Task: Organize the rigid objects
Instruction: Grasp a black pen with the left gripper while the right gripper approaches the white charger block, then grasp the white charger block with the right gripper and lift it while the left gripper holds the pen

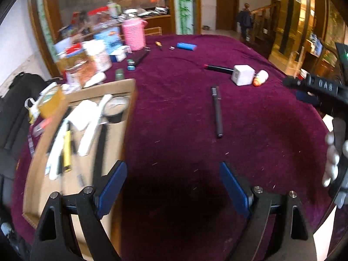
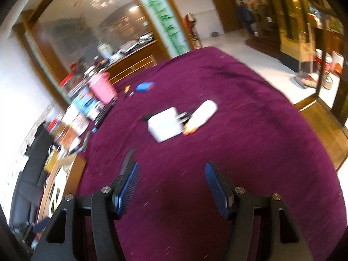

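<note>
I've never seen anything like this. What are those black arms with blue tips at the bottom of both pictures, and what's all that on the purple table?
There is no robot: a person holds a hand tool with two fingers in each hand, each carrying a camera looking forward. One picture comes from the left gripper, the other from the right gripper. Both stand open and hold nothing. On the purple tablecloth lie a black pen, a white charger block and a small white bottle. At the left, a cardboard box already holds several items.
</note>
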A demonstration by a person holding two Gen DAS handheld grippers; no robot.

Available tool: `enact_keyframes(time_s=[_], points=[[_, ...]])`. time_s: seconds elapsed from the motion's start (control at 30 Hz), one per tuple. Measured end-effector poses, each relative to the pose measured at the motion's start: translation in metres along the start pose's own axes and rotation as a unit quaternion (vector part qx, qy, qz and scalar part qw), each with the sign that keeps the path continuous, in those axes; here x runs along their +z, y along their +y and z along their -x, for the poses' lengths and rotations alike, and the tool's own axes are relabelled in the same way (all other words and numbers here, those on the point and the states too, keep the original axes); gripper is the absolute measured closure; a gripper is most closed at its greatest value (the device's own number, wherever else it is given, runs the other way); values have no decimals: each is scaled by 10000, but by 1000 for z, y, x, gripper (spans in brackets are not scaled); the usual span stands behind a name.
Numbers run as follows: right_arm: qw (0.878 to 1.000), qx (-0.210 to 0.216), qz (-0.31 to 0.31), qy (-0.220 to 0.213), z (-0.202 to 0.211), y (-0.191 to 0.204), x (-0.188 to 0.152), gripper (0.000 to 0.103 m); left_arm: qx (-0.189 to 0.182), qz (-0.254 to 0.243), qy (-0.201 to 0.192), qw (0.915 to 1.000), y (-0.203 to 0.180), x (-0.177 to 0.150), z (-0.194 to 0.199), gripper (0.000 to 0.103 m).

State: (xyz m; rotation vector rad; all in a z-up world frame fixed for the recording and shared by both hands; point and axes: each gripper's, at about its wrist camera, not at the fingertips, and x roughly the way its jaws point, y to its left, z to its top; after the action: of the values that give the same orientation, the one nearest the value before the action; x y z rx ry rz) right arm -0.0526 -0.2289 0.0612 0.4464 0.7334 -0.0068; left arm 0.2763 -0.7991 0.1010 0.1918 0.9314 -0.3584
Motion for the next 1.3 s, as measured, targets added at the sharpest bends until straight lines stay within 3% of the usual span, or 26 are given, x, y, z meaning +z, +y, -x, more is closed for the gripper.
enact_keyframes(time_s=[0.3,0.53,0.57,0.6,0.63,0.67,0.7,0.93,1.2,1.27,1.3], points=[[9996,0,-287,37,-13,-27,24,36,-277,-60,291,9992,-47,60,-82,17],[9995,49,-189,258,-33,-30,34,36,6,-237,244,9994,-67,91,-133,19],[9996,82,-125,254,-35,-27,37,36,-35,-271,194,9994,-68,92,-134,26],[9996,112,-65,247,-37,-25,39,36,-257,-265,186,9991,-68,93,-133,49],[9995,179,103,222,-40,-19,43,35,-476,-218,219,9984,-67,94,-132,55],[9993,221,237,204,-44,-14,45,33,-374,-252,183,9988,-67,95,-130,80],[9986,252,430,178,-48,-7,48,29,-438,-267,193,9985,-65,95,-130,93],[9868,100,1603,228,-85,32,53,22,-1102,340,282,9929,-43,90,-117,94],[9804,-103,1922,418,-120,47,57,19,-1696,646,35,9834,-27,80,-75,94],[9790,-146,1981,468,-124,49,55,33,-1758,721,5,9818,-19,77,-68,94],[9785,-213,1988,514,-126,50,54,50,-1792,785,-9,9807,-13,76,-64,94]])
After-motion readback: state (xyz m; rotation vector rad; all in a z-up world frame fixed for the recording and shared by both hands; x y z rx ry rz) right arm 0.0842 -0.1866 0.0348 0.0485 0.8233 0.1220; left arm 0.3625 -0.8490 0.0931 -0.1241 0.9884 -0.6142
